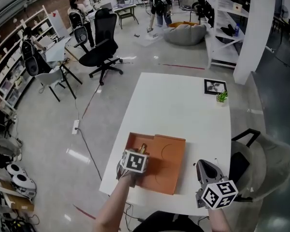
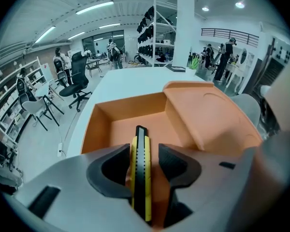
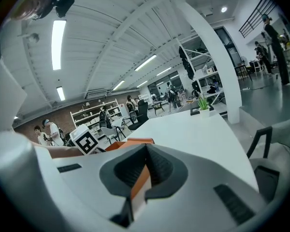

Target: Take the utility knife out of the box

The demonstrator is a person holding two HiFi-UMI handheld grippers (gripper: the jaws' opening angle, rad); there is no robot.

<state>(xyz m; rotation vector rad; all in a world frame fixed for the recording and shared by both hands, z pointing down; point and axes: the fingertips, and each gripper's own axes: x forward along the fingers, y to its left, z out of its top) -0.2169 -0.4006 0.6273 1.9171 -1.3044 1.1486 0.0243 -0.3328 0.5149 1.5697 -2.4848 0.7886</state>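
Head view has the left tool (image 1: 141, 151) tipped steeply down into the open box (image 1: 135, 138), which sits at the 6 o'clock edge of the white counter (image 1: 183, 105). In the left gripper view its jaws stand as wide as they go and straddle the knife (image 2: 141, 170) without pressing on it. The knife lies on the floor of the box's deep half with its tip toward 12 o'clock. The left pad is just beside the knife and the right pad is clearly apart from it. Closing off-centre like this could shove the knife sideways or roll it instead of pinching it. Its narrow, smooth sides may also slip on the lift. The box looks light and nothing holds it down, so it could slide or rise with the knife. The right tool (image 1: 205, 170) hovers at 5 o'clock, apart from the box, with its jaws together and holding nothing. Office chairs (image 1: 104, 47) stand on the floor at 10 o'clock. A plant (image 1: 222, 96) and a framed card (image 1: 215, 86) sit at the counter's 1 o'clock corner, well apart from the box. A grey chair (image 1: 270, 158) stands at 3 o'clock. Only the box walls and the lid (image 1: 170, 166) at its 3 o'clock side crowd the grasp.
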